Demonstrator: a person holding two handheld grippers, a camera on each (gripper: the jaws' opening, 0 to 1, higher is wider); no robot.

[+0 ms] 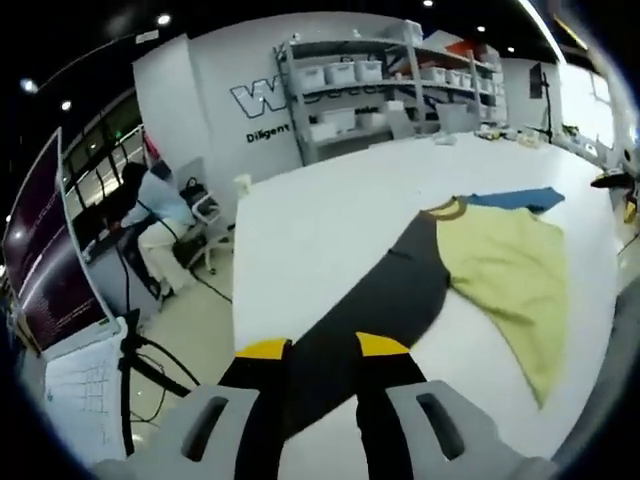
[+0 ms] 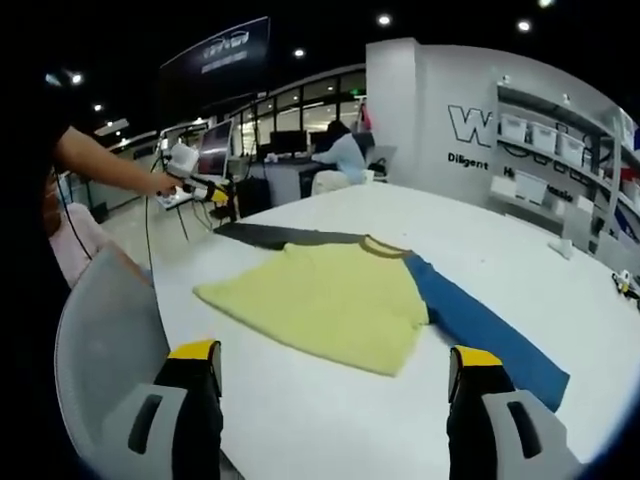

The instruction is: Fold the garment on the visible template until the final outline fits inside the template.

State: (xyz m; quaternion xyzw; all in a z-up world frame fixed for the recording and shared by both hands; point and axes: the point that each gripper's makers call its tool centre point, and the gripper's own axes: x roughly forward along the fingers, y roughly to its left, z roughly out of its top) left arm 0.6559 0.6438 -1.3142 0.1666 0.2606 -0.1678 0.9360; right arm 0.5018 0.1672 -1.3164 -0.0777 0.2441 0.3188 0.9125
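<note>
**Dark sleeve gripped by left tongs; right tongs held open**

A shirt [image 2: 330,300] is spread flat on the white counter [image 2: 500,260], with a yellow body, a dark grey sleeve [image 1: 385,290] and a blue sleeve [image 2: 480,325] stretched out to opposite sides. In the left gripper view, the end of the dark sleeve is seen passing between the yellow-tipped jaws of the left tongs [image 1: 322,350], which are closed on it at the counter's edge. In the right gripper view, the right tongs [image 2: 335,365] are held wide open near the shirt's hem, nothing between the jaws. The left tongs are also seen there, at the far end of the dark sleeve, held by a hand [image 2: 160,182].
</note>
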